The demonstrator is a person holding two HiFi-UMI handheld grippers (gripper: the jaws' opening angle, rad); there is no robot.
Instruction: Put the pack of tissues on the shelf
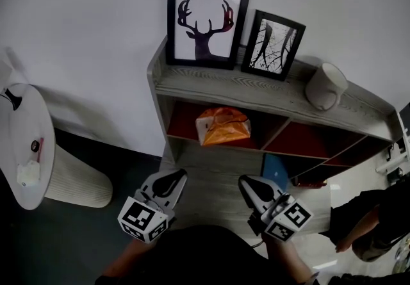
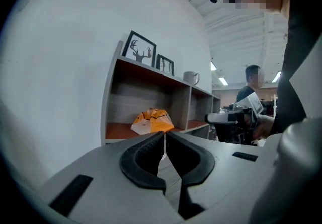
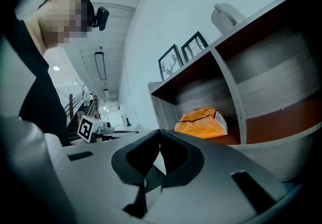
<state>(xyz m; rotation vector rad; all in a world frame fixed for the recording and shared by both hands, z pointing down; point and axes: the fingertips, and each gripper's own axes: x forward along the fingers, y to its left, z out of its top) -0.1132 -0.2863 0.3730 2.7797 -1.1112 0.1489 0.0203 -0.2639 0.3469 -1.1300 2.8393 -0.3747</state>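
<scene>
Grippers, two: left gripper [image 1: 172, 181] and right gripper [image 1: 247, 184], each with jaws pressed together, nothing between them, touching nothing. Pack of tissues [image 1: 222, 125] — orange, lies in the left upper compartment of the shelf [image 1: 256, 93], well apart from both grippers.

The left gripper [image 1: 172, 180] is held low in front of the body, with its tips pointed forward and turned slightly inward. Its jaws are closed tip to tip, and nothing is held between them. The right gripper [image 1: 247, 184] is held at about the same level, apart from the left one, with its tips also turned slightly inward. Its jaws are likewise shut, with nothing between them. Only a little of the left forearm [image 1: 120, 264] is seen behind its gripper.
</scene>
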